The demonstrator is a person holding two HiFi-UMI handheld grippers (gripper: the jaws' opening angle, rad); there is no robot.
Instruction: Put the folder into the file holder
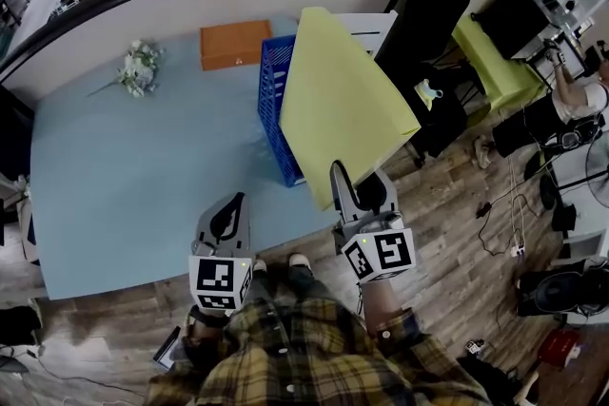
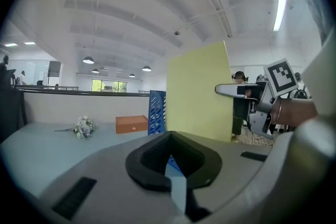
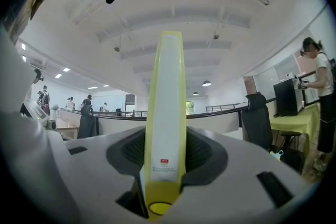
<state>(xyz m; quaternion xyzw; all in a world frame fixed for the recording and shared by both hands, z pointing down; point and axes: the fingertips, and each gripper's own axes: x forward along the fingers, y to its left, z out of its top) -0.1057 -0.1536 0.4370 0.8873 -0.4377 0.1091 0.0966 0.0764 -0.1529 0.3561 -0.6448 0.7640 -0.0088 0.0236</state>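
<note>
My right gripper (image 1: 341,176) is shut on the lower corner of a yellow folder (image 1: 341,95). The folder stands tilted in the air over the table's right edge. It partly covers the blue slotted file holder (image 1: 276,114), which stands on the light blue table (image 1: 124,166). In the right gripper view the folder's spine (image 3: 167,92) rises straight up between the jaws of the right gripper (image 3: 166,157). My left gripper (image 1: 233,204) hovers near the table's front edge, shut and empty. The left gripper view looks over its jaws (image 2: 170,162) at the folder (image 2: 199,94), the file holder (image 2: 157,112) and the right gripper (image 2: 247,97).
An orange box (image 1: 234,44) lies at the back of the table, with a bunch of white flowers (image 1: 139,68) to its left. A black office chair (image 1: 433,24) and a yellow-green table (image 1: 495,62) stand to the right. Cables run over the wooden floor (image 1: 476,223).
</note>
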